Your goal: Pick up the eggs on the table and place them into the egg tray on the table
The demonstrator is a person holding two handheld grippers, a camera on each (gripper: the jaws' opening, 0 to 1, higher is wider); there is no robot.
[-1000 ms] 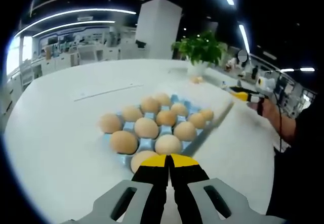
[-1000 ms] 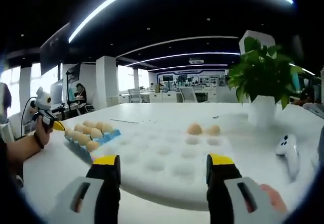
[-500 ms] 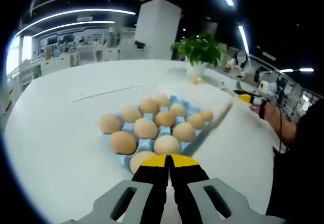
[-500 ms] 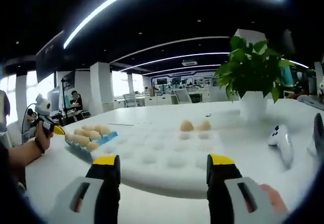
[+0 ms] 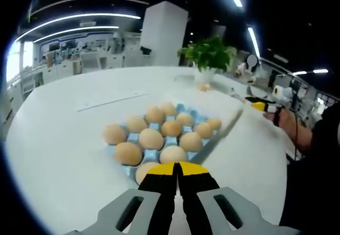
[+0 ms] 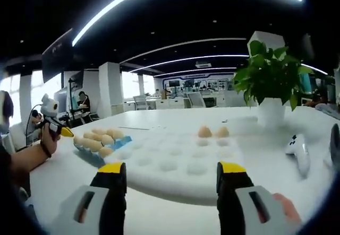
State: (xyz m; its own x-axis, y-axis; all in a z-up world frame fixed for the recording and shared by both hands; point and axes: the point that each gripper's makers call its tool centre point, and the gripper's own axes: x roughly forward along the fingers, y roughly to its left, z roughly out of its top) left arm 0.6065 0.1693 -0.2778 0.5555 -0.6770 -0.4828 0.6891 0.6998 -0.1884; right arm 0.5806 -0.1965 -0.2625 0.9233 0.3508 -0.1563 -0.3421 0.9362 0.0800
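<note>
Left gripper view looks down along the left tongs (image 5: 178,172), whose yellow tips are pressed together with nothing between them, hanging just above the near edge of a blue tray (image 5: 175,139). That tray sits on the white surface (image 5: 64,139) and is full of brown eggs (image 5: 151,138), each in its own cup. A white egg tray (image 5: 223,107) lies against its far side, with two eggs at its far end. Farther off stands a potted plant (image 5: 209,54). At the right edge a person's hand (image 5: 284,119) holds the other tongs.

Right gripper view shows the right tongs (image 6: 172,177) spread wide apart and holding nothing, low over the near edge of the white egg tray (image 6: 175,163). Two eggs (image 6: 213,132) sit side by side in cups along its far row. The blue tray (image 6: 98,142) of eggs lies to the left, touching the white one. A white controller (image 6: 298,149) rests on the surface to the right, near the potted plant (image 6: 271,84). The left tongs (image 6: 58,129) show at the left edge, held in a hand.
</note>
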